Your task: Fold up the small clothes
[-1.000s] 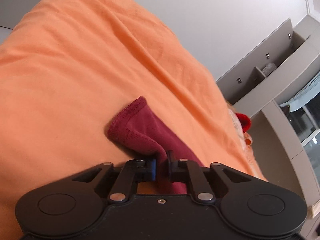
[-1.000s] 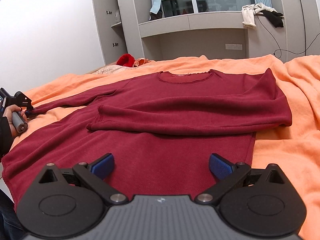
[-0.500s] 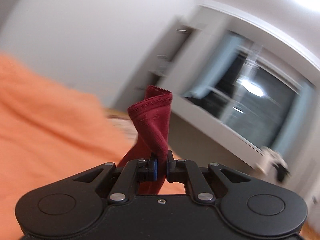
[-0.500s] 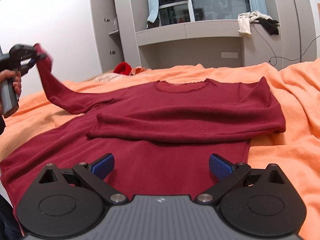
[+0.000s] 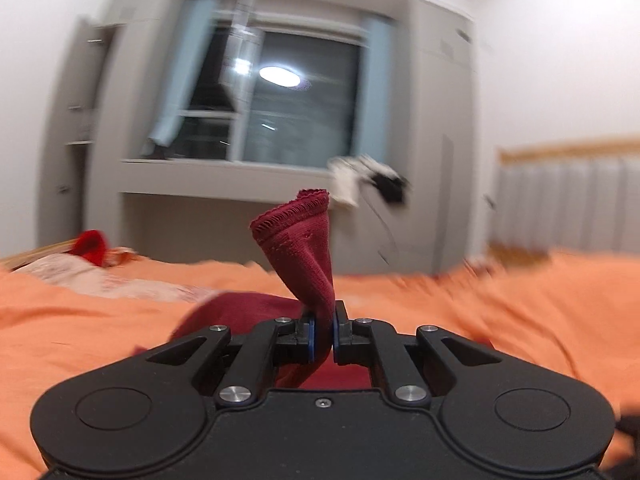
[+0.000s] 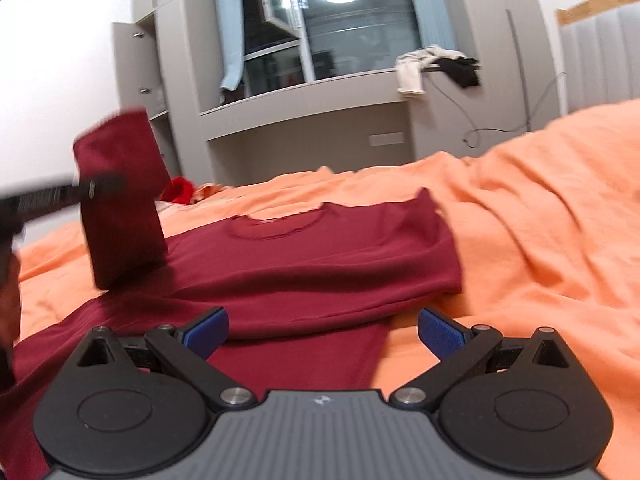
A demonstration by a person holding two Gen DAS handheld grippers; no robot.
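A dark red long-sleeved top [image 6: 320, 256] lies spread on the orange bedspread [image 6: 540, 240], one sleeve folded across its chest. My left gripper [image 5: 323, 336] is shut on the cuff of the other sleeve [image 5: 304, 248], which sticks up above the blue pads. In the right wrist view that sleeve [image 6: 120, 200] hangs lifted over the top's left side, with the left gripper [image 6: 80, 190] a dark blur beside it. My right gripper [image 6: 323, 330] stands open low over the top's near hem, nothing between its fingers.
A grey window ledge [image 6: 320, 88] and shelving run behind the bed, with white and black clothes [image 6: 436, 66] hanging off the ledge. A red item and pale fabric [image 6: 184, 192] lie at the bed's far left. The padded headboard [image 6: 600, 64] is at the right.
My left gripper has lifted the sleeve cuff off the bedspread and swung it up and inward over the top, rolling as it went. My right gripper has shifted slightly and stays open.
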